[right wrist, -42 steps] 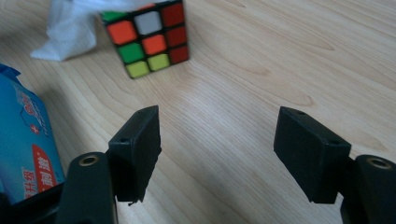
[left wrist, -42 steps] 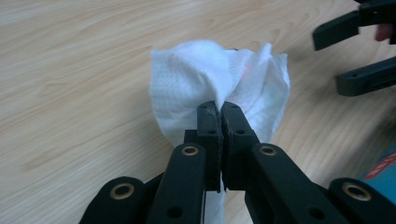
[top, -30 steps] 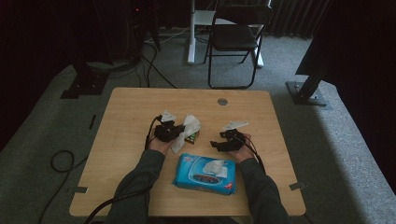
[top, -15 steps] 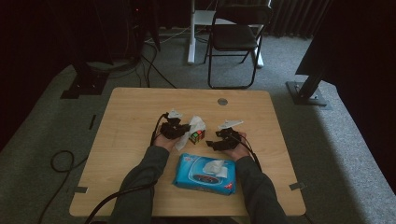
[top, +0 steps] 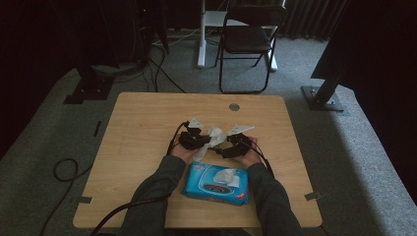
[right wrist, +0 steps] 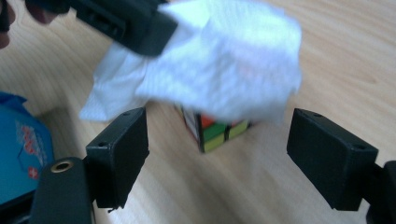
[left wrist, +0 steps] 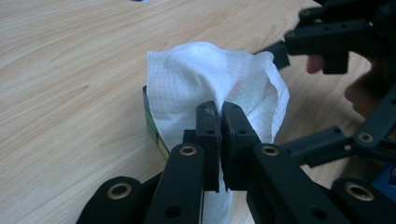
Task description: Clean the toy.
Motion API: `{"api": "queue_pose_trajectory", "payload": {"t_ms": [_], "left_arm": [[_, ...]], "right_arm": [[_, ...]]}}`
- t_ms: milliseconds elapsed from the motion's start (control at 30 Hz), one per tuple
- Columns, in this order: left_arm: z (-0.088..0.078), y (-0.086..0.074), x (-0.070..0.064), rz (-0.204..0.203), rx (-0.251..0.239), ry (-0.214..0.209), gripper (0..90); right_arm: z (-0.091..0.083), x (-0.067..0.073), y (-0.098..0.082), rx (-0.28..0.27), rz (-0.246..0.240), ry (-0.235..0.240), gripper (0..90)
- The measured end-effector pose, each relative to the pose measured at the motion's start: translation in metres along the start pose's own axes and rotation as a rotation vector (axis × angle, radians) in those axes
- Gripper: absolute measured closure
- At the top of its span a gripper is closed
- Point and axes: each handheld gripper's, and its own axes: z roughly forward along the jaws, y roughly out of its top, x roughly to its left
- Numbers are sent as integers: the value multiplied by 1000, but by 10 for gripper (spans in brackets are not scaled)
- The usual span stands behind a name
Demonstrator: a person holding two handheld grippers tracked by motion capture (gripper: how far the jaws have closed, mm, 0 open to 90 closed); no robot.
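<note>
Now my left claw (left wrist: pixel 219 116) is clamped on a white textured wet wipe (left wrist: pixel 210 79), draping it over the small multicoloured puzzle cube (right wrist: pixel 217 128) on the light wooden table (top: pixel 147 123). My right claw (right wrist: pixel 217 154) has just been opening, jaws wide apart either side of the cube, pressing nothing.

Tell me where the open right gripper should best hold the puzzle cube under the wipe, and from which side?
Probably the cube's lower half, across two opposite flat faces, coming in level along the table: the wipe held by the left gripper covers its top. The right gripper, whose jaws have just been opening, already has it between them.
</note>
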Motion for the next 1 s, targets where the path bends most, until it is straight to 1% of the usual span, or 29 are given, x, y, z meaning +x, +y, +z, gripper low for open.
{"api": "queue_pose_trajectory", "payload": {"t_ms": [67,167,200,233,300,333,400,433,533,633,700,733,833,900,933,1000], "left_arm": [[-1,0,1,-2,-12,4,864],[-5,0,8,-51,-60,7,846],[-7,0,11,-72,-73,18,845],[-8,0,12,-82,-76,27,841],[-7,-1,15,-97,-69,41,841],[-6,-2,16,-96,-59,47,841],[-4,-4,17,-102,-50,50,841],[-3,-5,17,-105,-46,51,841],[-2,-5,17,-111,-44,45,842],[-1,-5,19,-122,-40,34,842],[-1,-6,20,-134,-43,30,847],[-1,-6,20,-137,-39,27,850],[0,-9,21,-138,-31,20,858],[2,-11,20,-141,-22,9,859],[3,-12,18,-138,-18,-2,862],[3,-12,17,-130,-14,-7,863]], "right_arm": [[1,-2,5,-4,-7,8,201],[3,-5,9,0,-17,8,188],[4,-6,9,2,-20,13,184],[5,-7,10,-2,-21,19,182],[8,-9,11,0,-18,22,167],[9,-9,11,1,-24,20,162],[13,-10,13,13,-37,4,151],[14,-10,14,15,-36,3,151],[17,-12,16,18,-50,4,154],[20,-11,14,32,-67,27,219],[20,-9,12,39,-77,31,236],[20,-7,12,33,-81,26,247],[18,-7,10,23,-75,29,273],[16,-5,7,21,-83,33,282],[12,-3,4,22,-91,32,285],[11,-3,2,22,-96,32,286]]}}
